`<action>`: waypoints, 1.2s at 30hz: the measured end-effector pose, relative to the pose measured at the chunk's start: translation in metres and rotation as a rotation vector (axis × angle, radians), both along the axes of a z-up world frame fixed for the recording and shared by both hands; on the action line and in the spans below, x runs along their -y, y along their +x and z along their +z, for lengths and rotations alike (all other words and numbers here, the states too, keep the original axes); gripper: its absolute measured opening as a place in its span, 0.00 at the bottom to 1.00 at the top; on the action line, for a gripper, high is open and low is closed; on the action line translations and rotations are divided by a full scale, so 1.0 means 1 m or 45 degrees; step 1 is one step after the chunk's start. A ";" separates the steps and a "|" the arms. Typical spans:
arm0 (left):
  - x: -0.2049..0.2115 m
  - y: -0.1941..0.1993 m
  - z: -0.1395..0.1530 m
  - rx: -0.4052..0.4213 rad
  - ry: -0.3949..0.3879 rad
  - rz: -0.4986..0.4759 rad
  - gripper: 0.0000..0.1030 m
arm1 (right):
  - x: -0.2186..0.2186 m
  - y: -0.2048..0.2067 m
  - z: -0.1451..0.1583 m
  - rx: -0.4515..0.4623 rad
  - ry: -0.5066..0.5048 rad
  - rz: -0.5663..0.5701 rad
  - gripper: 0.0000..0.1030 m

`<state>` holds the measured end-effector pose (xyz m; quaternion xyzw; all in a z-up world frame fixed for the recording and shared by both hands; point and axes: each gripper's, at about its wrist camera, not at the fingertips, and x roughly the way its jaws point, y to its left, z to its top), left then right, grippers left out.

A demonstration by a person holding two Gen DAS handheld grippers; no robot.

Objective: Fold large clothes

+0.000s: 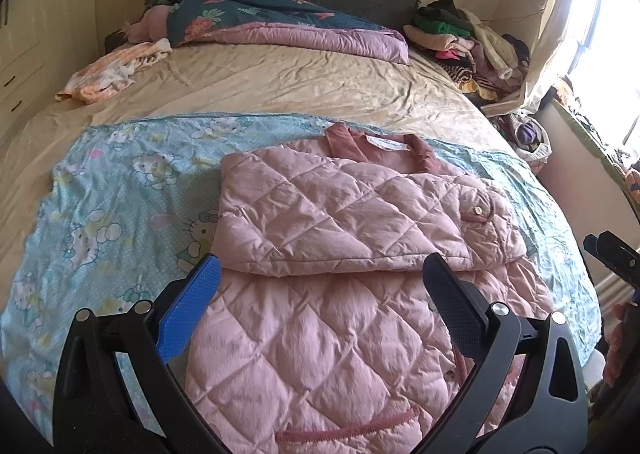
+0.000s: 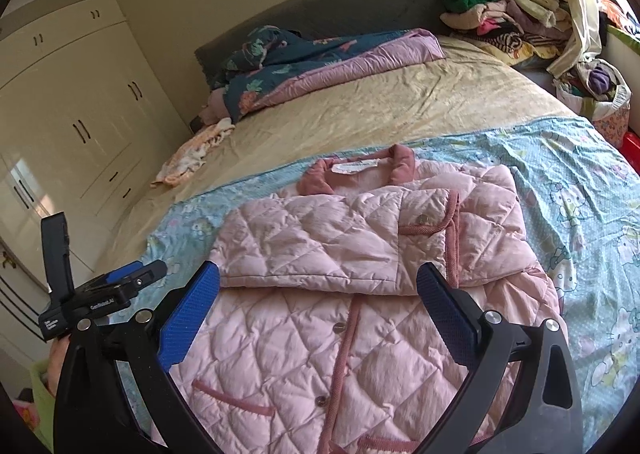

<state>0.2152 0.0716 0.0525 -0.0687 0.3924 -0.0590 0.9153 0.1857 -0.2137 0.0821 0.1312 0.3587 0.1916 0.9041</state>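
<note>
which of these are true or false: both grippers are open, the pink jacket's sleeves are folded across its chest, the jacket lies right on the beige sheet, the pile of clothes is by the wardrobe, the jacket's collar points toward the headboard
1. Both grippers are open. True: the left gripper and the right gripper hold nothing, fingers spread.
2. The sleeves are folded across the chest. True: the pink jacket has a quilted sleeve lying crosswise over its front.
3. The jacket lies right on the beige sheet. False: it lies on a blue cartoon-print sheet spread over the beige sheet.
4. The pile of clothes is by the wardrobe. False: the pile of clothes sits on the window side, opposite the wardrobe.
5. The collar points toward the headboard. True.
</note>
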 end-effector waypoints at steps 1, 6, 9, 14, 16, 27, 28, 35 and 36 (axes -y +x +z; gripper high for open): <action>0.000 -0.003 0.002 0.006 0.001 -0.002 0.92 | 0.000 -0.003 0.002 0.005 0.001 0.002 0.96; -0.004 -0.015 0.011 0.034 0.004 0.005 0.92 | 0.001 -0.017 0.012 0.031 0.009 0.008 0.96; -0.006 -0.023 0.017 0.054 0.006 0.008 0.92 | 0.001 -0.023 0.017 0.043 0.015 0.017 0.96; -0.010 -0.035 0.022 0.077 0.015 0.020 0.92 | 0.002 -0.036 0.023 0.064 0.031 0.034 0.96; -0.013 -0.040 0.021 0.077 -0.002 0.025 0.92 | 0.003 -0.040 0.025 0.071 0.035 0.037 0.96; -0.012 -0.063 0.012 0.083 -0.013 0.018 0.92 | 0.000 -0.062 0.020 0.075 0.029 0.077 0.96; -0.011 -0.065 0.011 0.084 -0.011 0.017 0.92 | 0.001 -0.064 0.019 0.074 0.029 0.079 0.96; -0.009 -0.078 0.003 0.080 -0.002 0.013 0.92 | 0.003 -0.076 0.011 0.069 -0.002 0.073 0.96; -0.008 -0.080 0.001 0.078 0.003 0.014 0.92 | 0.003 -0.078 0.009 0.066 -0.005 0.076 0.96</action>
